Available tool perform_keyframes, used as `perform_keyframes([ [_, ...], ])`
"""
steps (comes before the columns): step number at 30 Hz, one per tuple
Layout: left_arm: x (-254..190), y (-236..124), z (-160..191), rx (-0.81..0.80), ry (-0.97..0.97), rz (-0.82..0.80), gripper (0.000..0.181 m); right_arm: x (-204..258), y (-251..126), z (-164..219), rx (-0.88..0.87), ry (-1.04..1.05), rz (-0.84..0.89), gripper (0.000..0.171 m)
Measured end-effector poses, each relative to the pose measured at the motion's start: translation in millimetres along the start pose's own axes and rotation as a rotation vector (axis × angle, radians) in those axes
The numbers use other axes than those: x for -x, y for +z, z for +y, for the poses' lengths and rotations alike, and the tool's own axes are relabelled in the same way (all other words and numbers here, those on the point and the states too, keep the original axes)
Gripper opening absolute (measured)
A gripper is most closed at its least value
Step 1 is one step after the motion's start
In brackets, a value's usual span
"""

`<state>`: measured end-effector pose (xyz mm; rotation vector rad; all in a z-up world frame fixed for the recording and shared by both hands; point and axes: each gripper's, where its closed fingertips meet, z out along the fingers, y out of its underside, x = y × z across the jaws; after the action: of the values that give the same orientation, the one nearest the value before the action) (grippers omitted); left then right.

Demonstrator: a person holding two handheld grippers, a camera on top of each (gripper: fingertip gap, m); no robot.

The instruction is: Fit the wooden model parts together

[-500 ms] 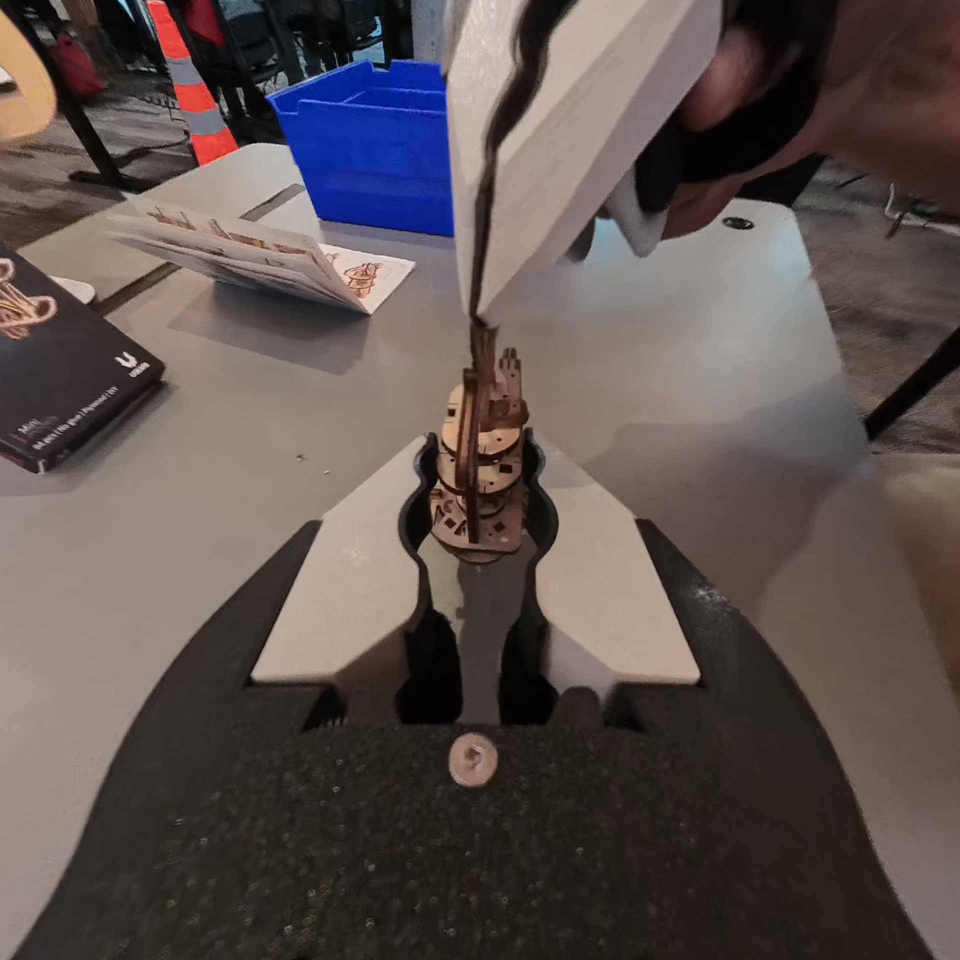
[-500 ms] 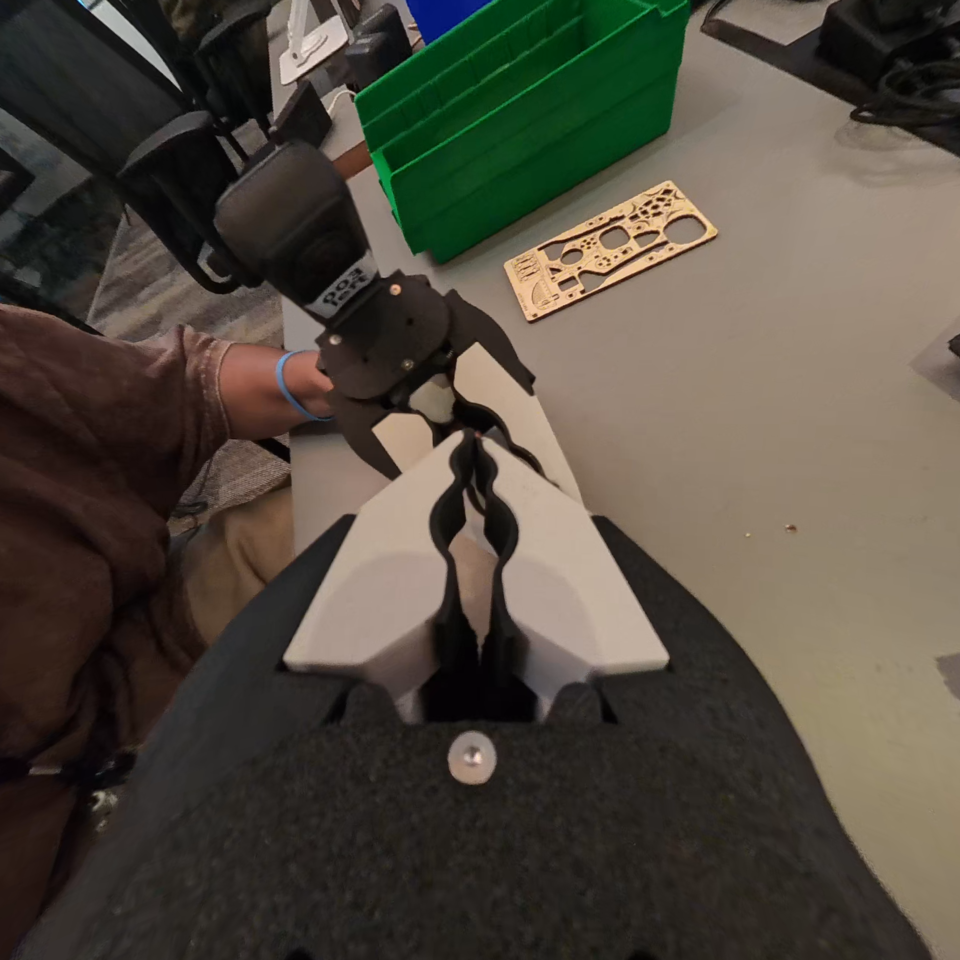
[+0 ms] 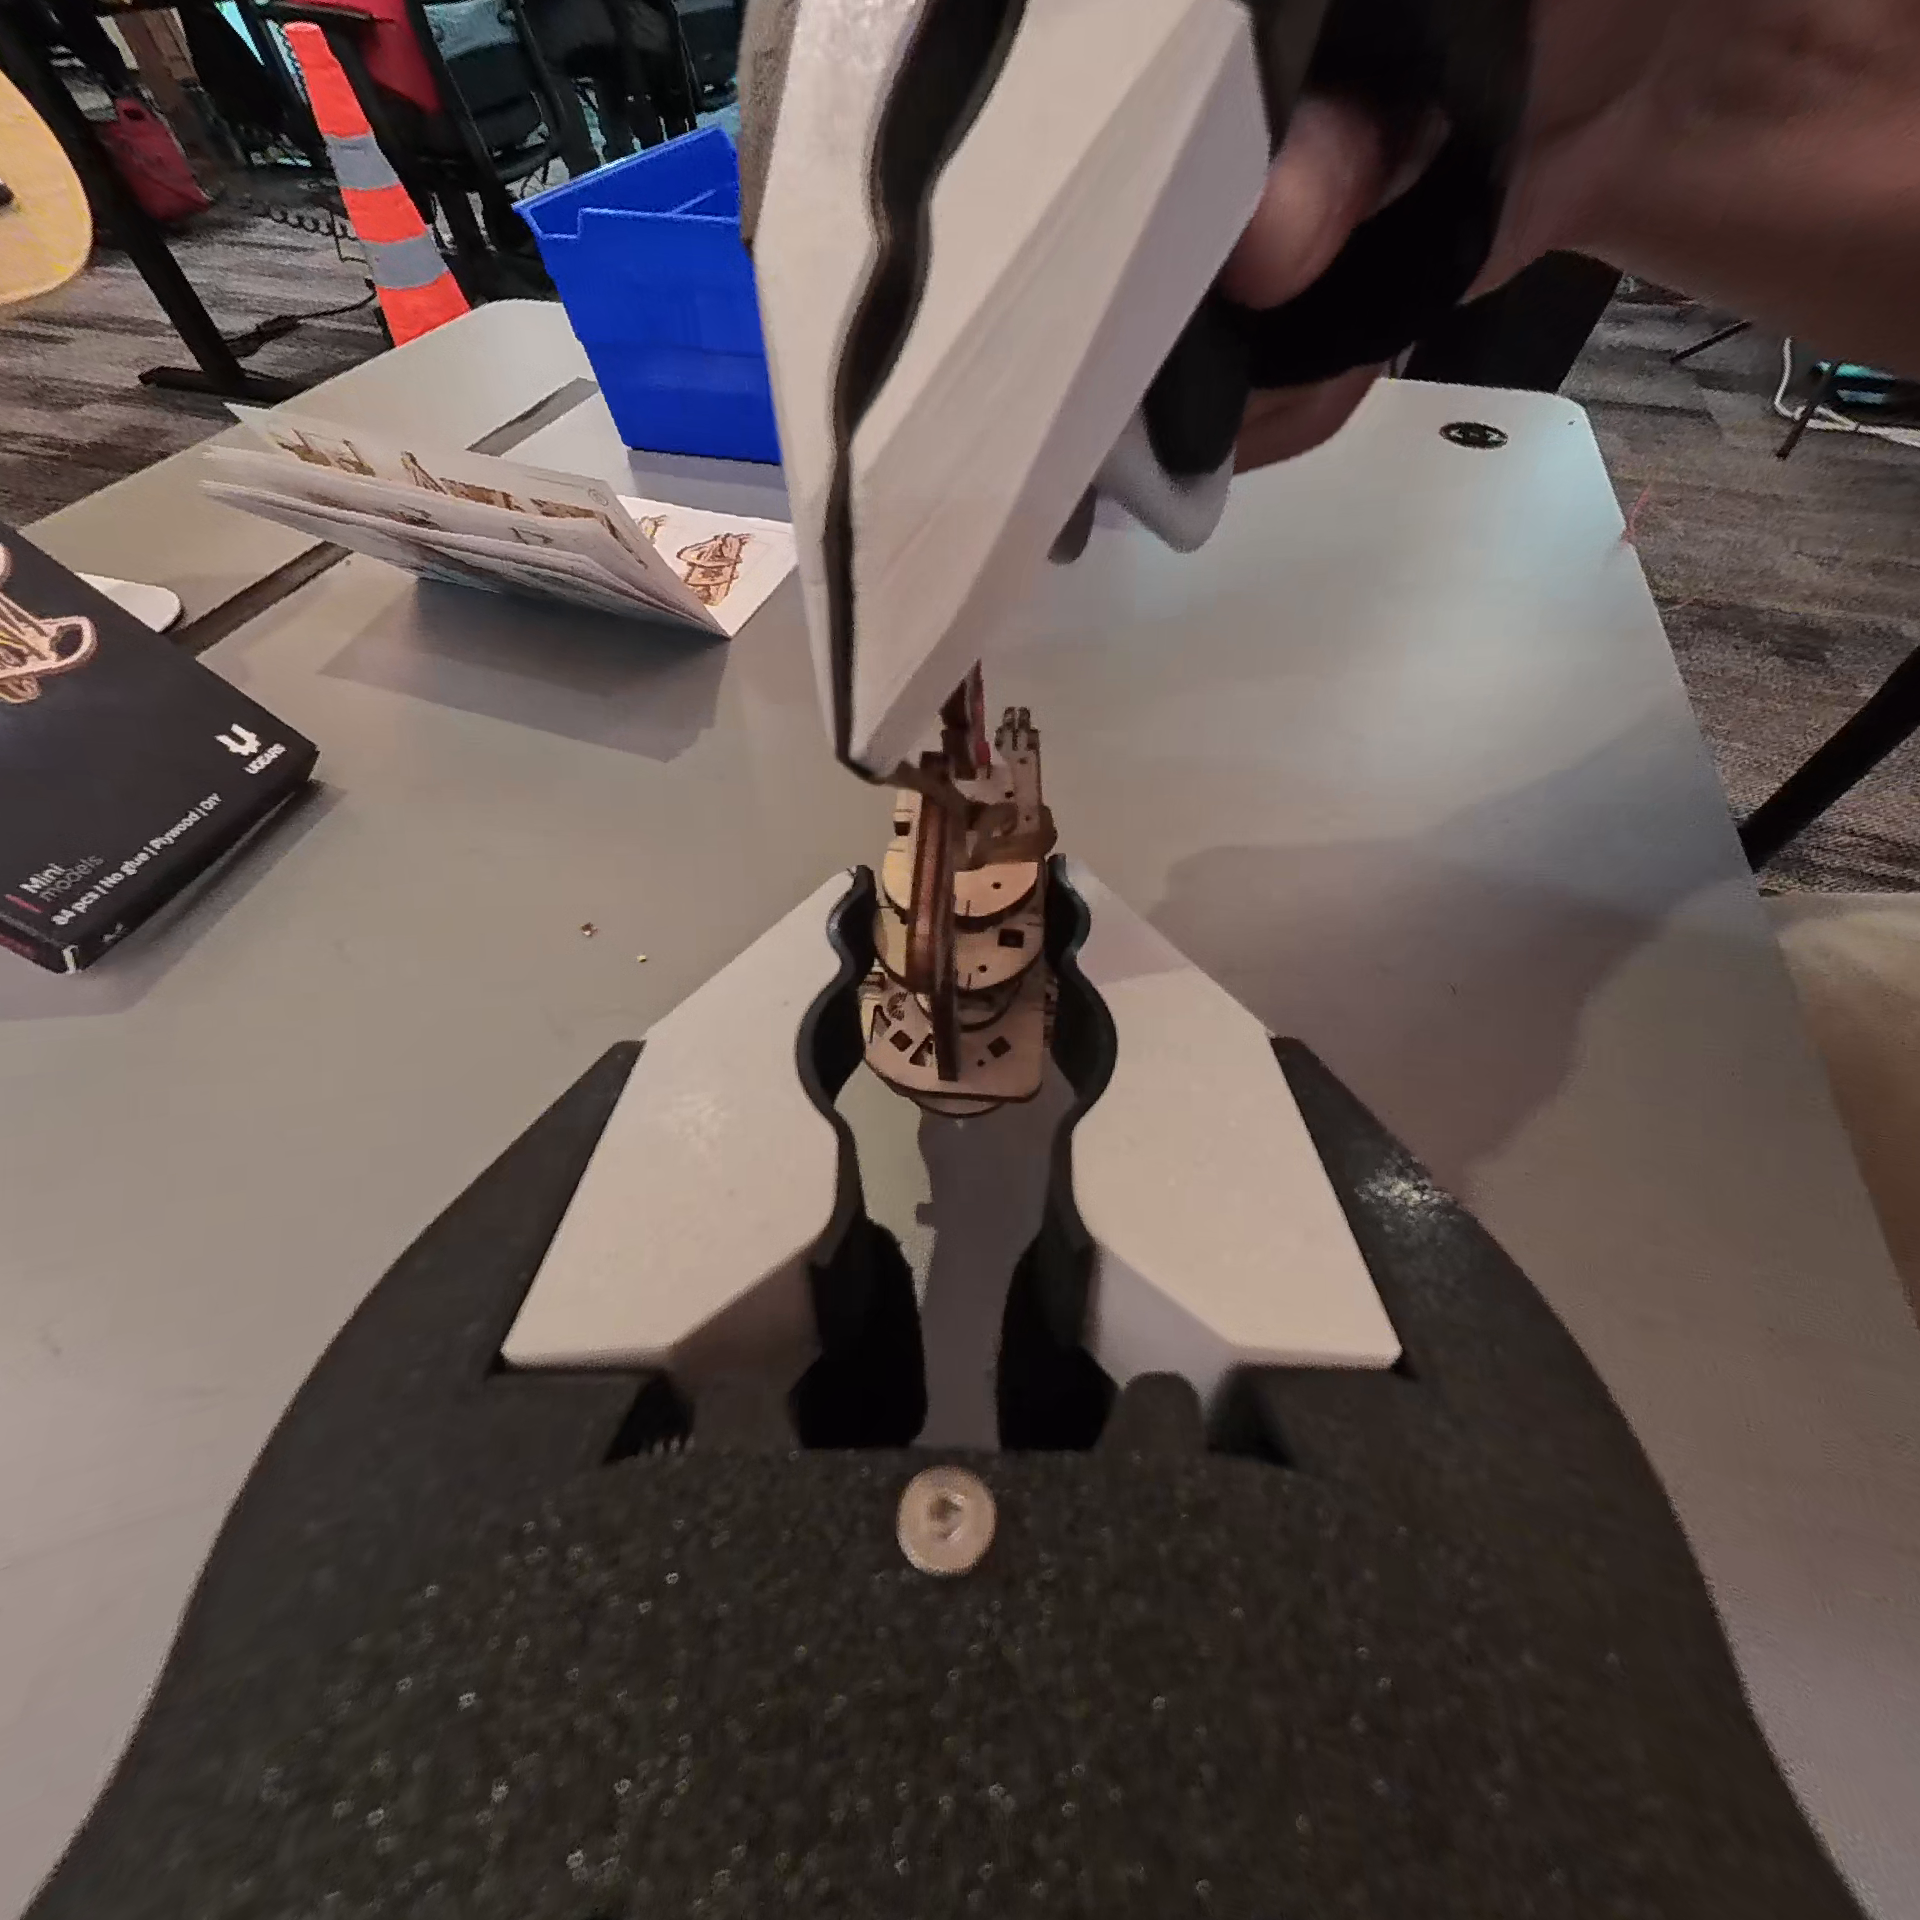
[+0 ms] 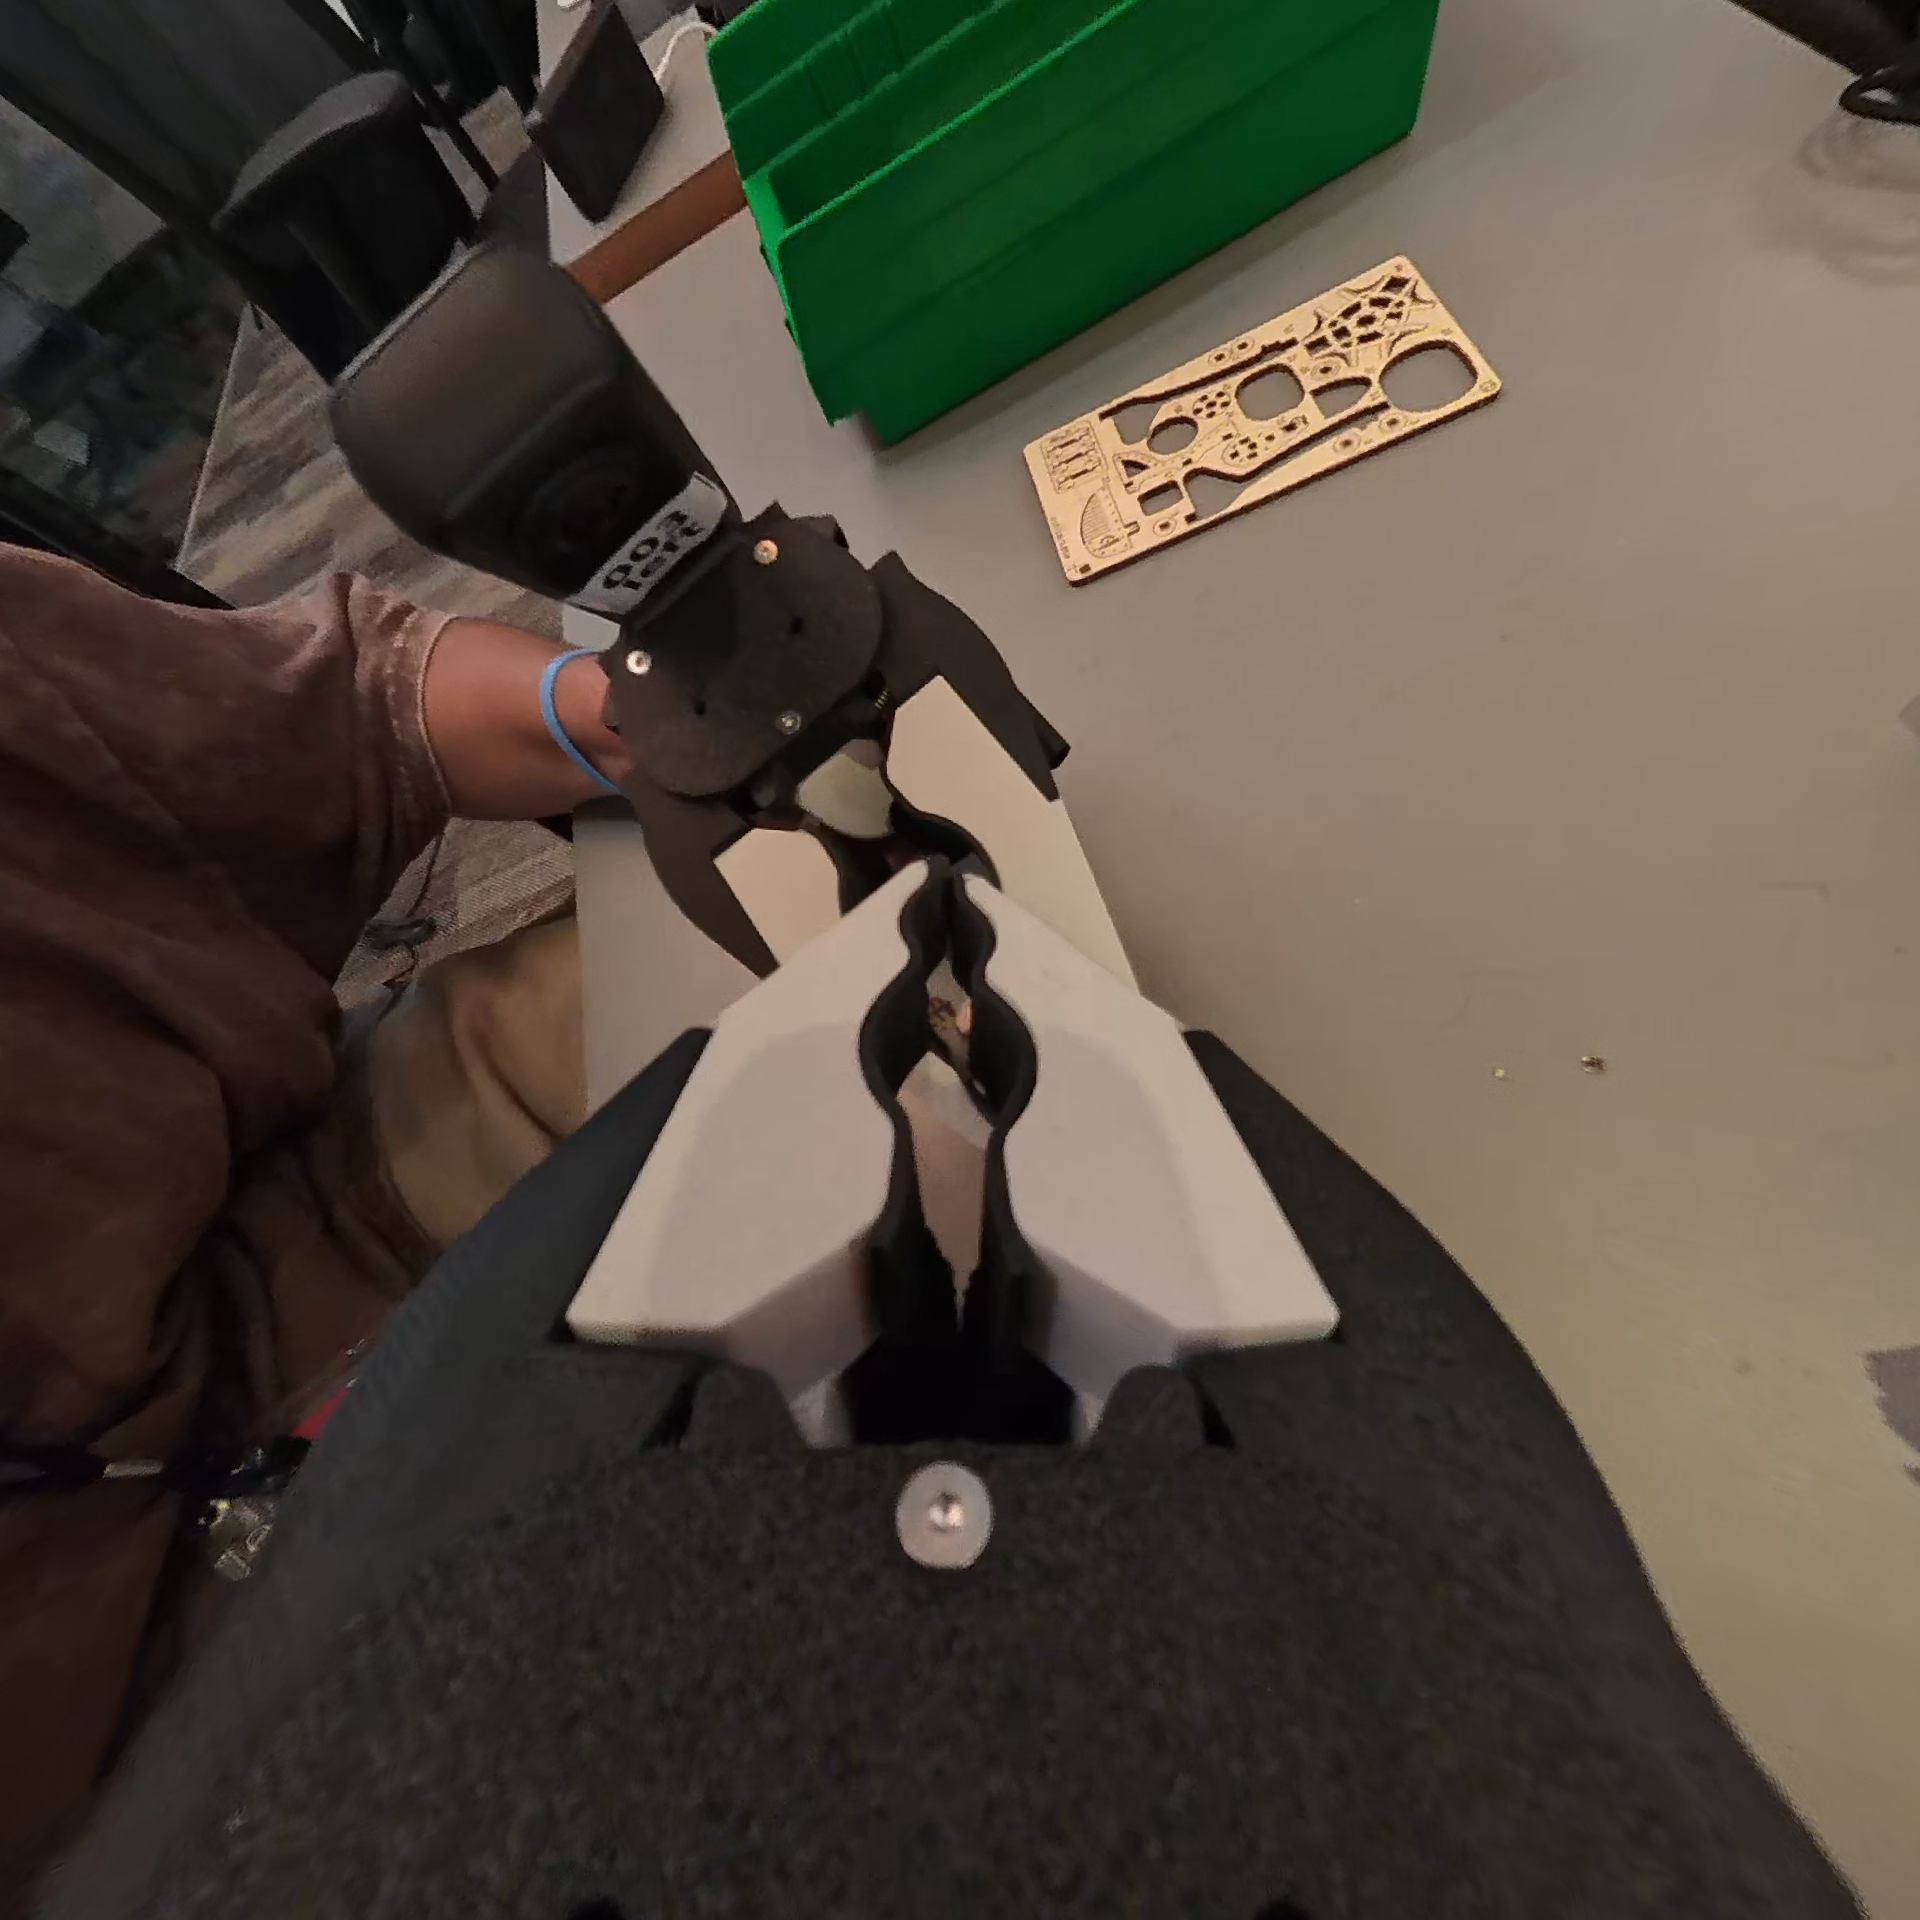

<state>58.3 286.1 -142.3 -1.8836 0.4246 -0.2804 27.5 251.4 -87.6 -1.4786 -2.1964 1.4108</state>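
Observation:
My left gripper (image 3: 958, 904) is shut on a small wooden model (image 3: 966, 997), a stack of pale discs held upright above the grey table (image 3: 1351, 727). My right gripper (image 3: 868, 764) comes down from above, shut on a thin dark wooden part (image 3: 935, 914) that stands edge-on in the model's slot. Its tips touch the model's top. In the right wrist view my right gripper (image 4: 945, 883) is almost closed, with a bit of wood (image 4: 951, 1013) showing between the pads. The left gripper's black body (image 4: 748, 675) lies just beyond it; the rest of the model is hidden.
A blue bin (image 3: 665, 312), an open booklet (image 3: 499, 530), a black box (image 3: 125, 769) and an orange cone (image 3: 374, 208) lie at the far left. A green bin (image 4: 1039, 177) and a punched wooden sheet (image 4: 1257, 416) lie beyond the grippers. A person's brown sleeve (image 4: 156, 883) is at the left. My hands' fingertips stand some 7 centimetres from each other.
My right gripper has moved down onto the model, and less of the thin part shows between its tips and the model. The left gripper holds still.

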Motion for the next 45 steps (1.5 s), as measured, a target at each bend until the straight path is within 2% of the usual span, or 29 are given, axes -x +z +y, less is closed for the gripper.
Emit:
perform_keyframes([
  [13, 2.5, 1.9, 3.0, 0.012, 0.011, -0.013, 0.03, 9.3, 14.4, 1.2, 0.157, -0.11, -0.024, 0.0],
  [23, -5.2, -3.2, -1.1, -0.039, -0.069, 0.083, 0.03, 22.3, -3.2, -16.4, -0.032, 0.014, -0.175, 0.0],
  [28, -7.5, -1.4, -2.8, -0.057, -0.122, 0.121, 0.03, 27.4, -1.9, -19.0, -0.033, 0.014, -0.21, 0.0],
  [32, -12.9, -6.1, -8.4, -0.102, -0.151, 0.183, 0.03, 13.7, -5.0, -19.5, -0.007, -0.021, -0.166, 0.0],
  [45, -0.9, -4.0, -4.7, -0.082, -0.149, 0.11, 0.03, 1.3, 3.6, -12.7, 0.046, 0.013, -0.062, 0.0],
])
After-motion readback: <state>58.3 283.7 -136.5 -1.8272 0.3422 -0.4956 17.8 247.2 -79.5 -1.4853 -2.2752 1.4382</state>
